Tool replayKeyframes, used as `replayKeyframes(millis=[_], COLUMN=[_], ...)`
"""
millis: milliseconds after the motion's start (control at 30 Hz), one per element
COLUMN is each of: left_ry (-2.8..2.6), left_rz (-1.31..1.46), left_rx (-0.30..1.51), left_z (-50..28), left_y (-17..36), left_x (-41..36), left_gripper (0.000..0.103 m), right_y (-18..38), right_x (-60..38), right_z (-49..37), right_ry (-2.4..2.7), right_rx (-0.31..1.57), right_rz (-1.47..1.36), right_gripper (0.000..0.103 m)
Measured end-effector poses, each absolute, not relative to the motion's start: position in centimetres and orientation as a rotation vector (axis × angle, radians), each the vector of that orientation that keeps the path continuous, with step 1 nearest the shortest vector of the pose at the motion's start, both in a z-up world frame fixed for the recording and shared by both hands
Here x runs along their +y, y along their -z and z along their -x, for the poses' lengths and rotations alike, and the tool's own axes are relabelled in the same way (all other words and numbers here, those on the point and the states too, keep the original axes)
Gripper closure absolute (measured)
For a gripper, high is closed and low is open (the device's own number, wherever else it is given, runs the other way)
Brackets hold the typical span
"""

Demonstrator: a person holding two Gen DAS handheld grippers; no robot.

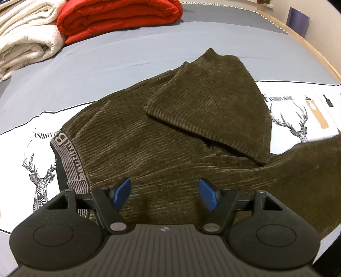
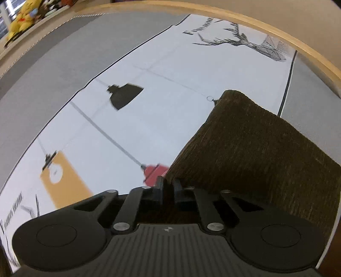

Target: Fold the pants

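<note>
Dark olive corduroy pants lie on a white printed cloth. Their grey lettered waistband is at the left, and one leg end is folded back on top. My left gripper hovers open just above the seat area, its blue pads apart with nothing between them. The other pant leg stretches away to the right and looks blurred. In the right wrist view my right gripper is shut at the edge of that pant leg, and the fabric runs from its fingertips up to the right.
The white cloth with deer and lamp prints lies on a grey bed sheet. A folded red blanket and a cream blanket sit at the far left. A wooden bed edge runs along the far side, with a yellow plush toy beyond.
</note>
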State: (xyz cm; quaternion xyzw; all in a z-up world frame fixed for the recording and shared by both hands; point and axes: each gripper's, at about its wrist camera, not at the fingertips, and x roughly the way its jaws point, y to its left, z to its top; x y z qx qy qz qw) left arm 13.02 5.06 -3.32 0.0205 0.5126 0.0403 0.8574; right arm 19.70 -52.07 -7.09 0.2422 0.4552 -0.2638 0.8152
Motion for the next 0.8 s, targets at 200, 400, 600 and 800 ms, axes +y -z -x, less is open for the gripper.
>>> replayKeyframes(millis=[200, 400, 600, 800], left_ry=[-0.092, -0.086, -0.053, -0.076], left_rz=[-0.061, -0.054, -0.055, -0.098], left_rx=[1.097, 1.119, 1.226, 1.349], left_z=[-12.8, -12.8, -12.4, -11.8], left_y=[3.9, 4.7, 8.1, 11.0], left_x=[5.8, 6.2, 6.7, 7.7], left_gripper=[0.027, 0.028, 0.059, 0.071], right_y=[7.3, 5.1, 4.5, 1.8], right_x=[-55.2, -54.0, -51.5, -46.3], right_z=[-20.5, -19.6, -18.4, -18.0], right_ry=[0.547, 0.451, 0.340, 0.131], right_rx=[0.916, 0.879, 0.931, 0.882], right_rz=[-0.645, -0.518, -0.429, -0.443], right_gripper=[0.095, 0.073, 0.069, 0.069])
